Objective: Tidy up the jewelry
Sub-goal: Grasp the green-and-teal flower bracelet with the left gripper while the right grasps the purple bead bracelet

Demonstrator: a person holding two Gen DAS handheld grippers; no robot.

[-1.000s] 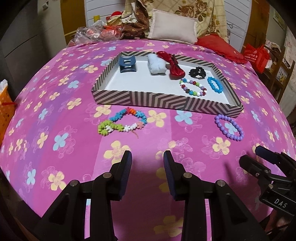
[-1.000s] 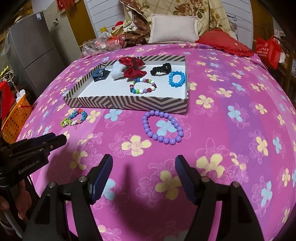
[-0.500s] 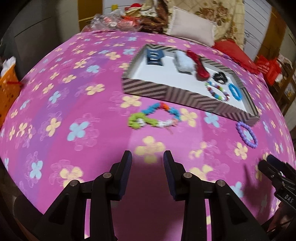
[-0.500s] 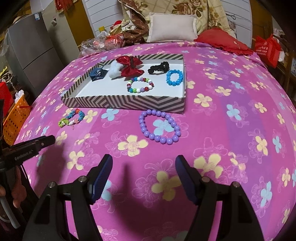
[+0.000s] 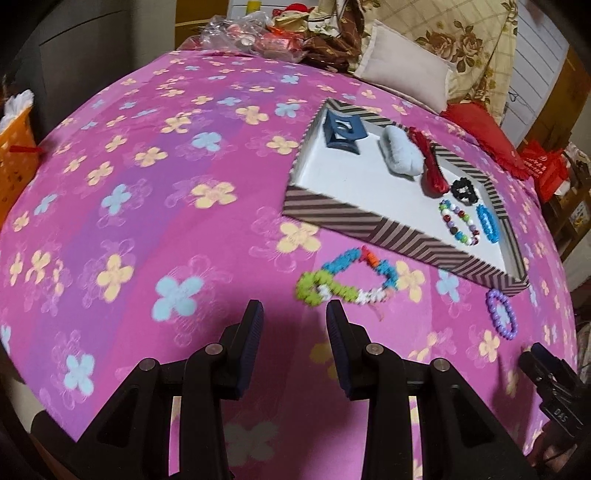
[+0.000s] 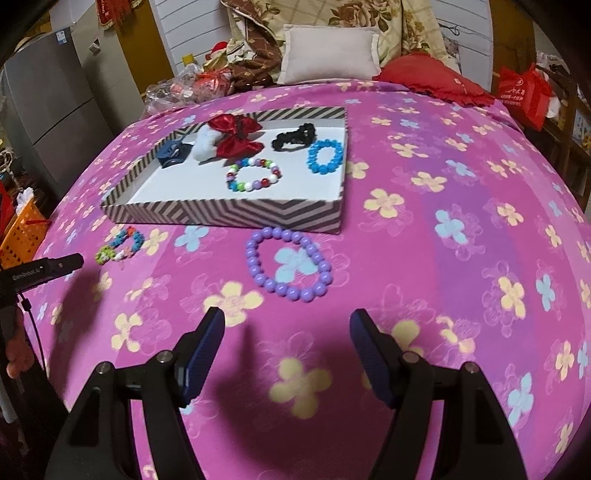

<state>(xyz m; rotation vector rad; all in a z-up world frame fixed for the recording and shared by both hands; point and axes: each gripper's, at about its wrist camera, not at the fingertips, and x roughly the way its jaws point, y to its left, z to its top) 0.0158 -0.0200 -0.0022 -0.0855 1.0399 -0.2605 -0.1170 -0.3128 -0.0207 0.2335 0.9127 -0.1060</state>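
Note:
A striped shallow box (image 5: 388, 230) (image 6: 229, 214) lies on the pink flowered bedspread. Inside are a blue hair claw (image 5: 341, 133), a white fluffy piece (image 5: 400, 155), a red bow (image 6: 236, 134), a black hair tie (image 6: 293, 136), a multicolour bead bracelet (image 6: 253, 175) and a blue bead bracelet (image 6: 325, 155). In front of the box lie a colourful flower-bead bracelet (image 5: 349, 277) (image 6: 120, 245) and a purple bead bracelet (image 6: 288, 264) (image 5: 501, 314). My left gripper (image 5: 293, 314) is open, just short of the flower bracelet. My right gripper (image 6: 286, 325) is open, just short of the purple bracelet.
Pillows (image 6: 328, 53), a red cushion (image 6: 432, 79) and clutter in plastic bags (image 5: 243, 33) crowd the far end of the bed. An orange basket (image 6: 24, 234) stands beside the bed on the left, a grey cabinet (image 6: 48, 107) behind it.
The left gripper has swung to the left and rolled, so the box and flower bracelet now sit right of its fingers. The right gripper has hardly moved.

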